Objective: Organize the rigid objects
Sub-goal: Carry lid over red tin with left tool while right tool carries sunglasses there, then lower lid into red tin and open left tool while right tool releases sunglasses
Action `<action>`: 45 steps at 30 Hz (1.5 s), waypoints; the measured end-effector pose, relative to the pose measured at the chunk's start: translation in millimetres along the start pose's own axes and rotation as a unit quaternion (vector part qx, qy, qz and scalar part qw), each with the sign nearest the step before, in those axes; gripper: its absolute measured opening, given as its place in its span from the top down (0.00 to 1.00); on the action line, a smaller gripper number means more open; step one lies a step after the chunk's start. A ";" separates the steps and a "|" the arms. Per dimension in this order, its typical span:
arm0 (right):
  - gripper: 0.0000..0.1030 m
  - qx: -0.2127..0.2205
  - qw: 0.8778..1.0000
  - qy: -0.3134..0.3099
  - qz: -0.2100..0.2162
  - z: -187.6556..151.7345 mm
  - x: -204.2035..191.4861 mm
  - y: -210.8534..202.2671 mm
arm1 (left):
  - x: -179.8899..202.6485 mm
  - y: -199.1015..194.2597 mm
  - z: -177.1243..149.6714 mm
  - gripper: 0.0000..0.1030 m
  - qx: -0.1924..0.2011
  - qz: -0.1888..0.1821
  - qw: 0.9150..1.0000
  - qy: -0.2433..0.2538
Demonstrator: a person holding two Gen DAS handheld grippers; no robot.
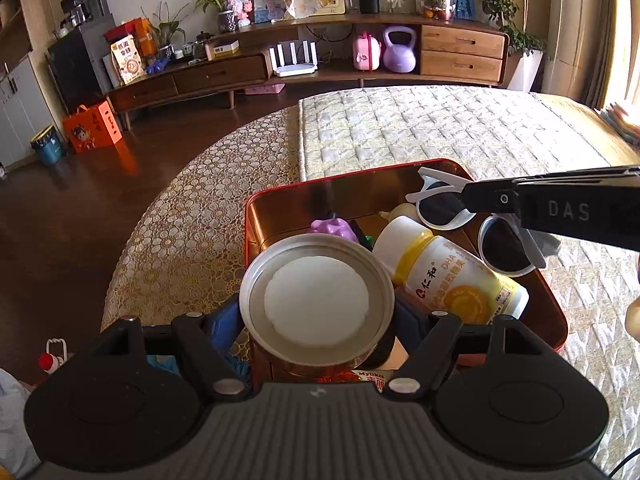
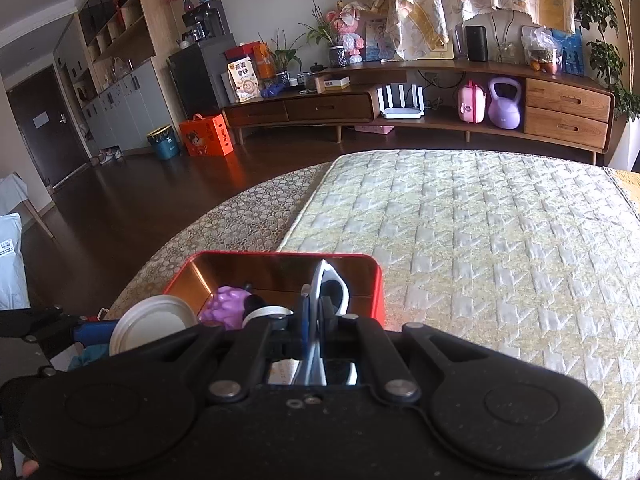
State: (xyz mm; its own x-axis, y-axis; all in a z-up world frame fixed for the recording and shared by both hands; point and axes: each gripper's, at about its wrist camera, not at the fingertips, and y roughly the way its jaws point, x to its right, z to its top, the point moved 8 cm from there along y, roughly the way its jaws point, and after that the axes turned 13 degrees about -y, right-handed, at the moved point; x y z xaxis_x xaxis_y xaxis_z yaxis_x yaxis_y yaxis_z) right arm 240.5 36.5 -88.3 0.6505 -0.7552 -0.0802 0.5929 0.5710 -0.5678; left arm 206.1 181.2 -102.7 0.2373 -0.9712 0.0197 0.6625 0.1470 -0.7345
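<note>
A red tin box (image 1: 556, 312) with a coppery inside sits on the quilted mat. My left gripper (image 1: 318, 320) is shut on a round metal can (image 1: 316, 294) with a white lid, held at the box's near left corner. Inside the box lie a white and yellow supplement bottle (image 1: 452, 276) and a purple toy (image 1: 336, 228). My right gripper (image 2: 316, 316) is shut on white-framed sunglasses (image 2: 332, 284) and holds them over the box (image 2: 276, 256). In the left wrist view the sunglasses (image 1: 504, 244) hang from the right gripper (image 1: 468, 196) over the box's right side.
The box rests on a quilted mat (image 1: 440, 128) over a round table with a patterned cloth (image 1: 200, 216). A long wooden sideboard (image 1: 320, 60) stands across the room beyond dark floor. An orange gift box (image 1: 94, 128) and a bin (image 1: 48, 146) stand on the floor.
</note>
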 end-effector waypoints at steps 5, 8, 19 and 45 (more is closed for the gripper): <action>0.95 -0.008 1.000 0.003 0.004 -6.5 -3.7 3.1 | 5.8 1.6 -5.9 0.26 0.018 0.020 0.999 0.034; 0.88 -0.012 1.000 -0.003 0.001 -11.0 -8.3 1.3 | 7.9 1.6 -8.7 0.26 0.024 0.028 0.998 0.041; 0.69 -0.026 0.999 0.001 0.021 -16.5 -9.3 -17.4 | 4.3 2.4 -15.4 0.24 0.006 0.030 0.999 0.018; 0.24 0.001 0.999 -0.023 0.040 -26.6 -26.1 -79.8 | -6.6 -45.2 -12.9 0.24 0.042 -0.009 0.998 -0.056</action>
State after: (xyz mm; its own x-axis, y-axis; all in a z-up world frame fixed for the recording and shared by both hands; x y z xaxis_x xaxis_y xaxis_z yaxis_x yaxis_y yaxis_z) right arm 163.5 2.1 -62.7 0.7169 -0.6917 -0.0871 0.5393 0.6295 -0.5594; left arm 165.4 178.5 -78.4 0.2991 -0.9477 0.1110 0.7233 0.1493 -0.6742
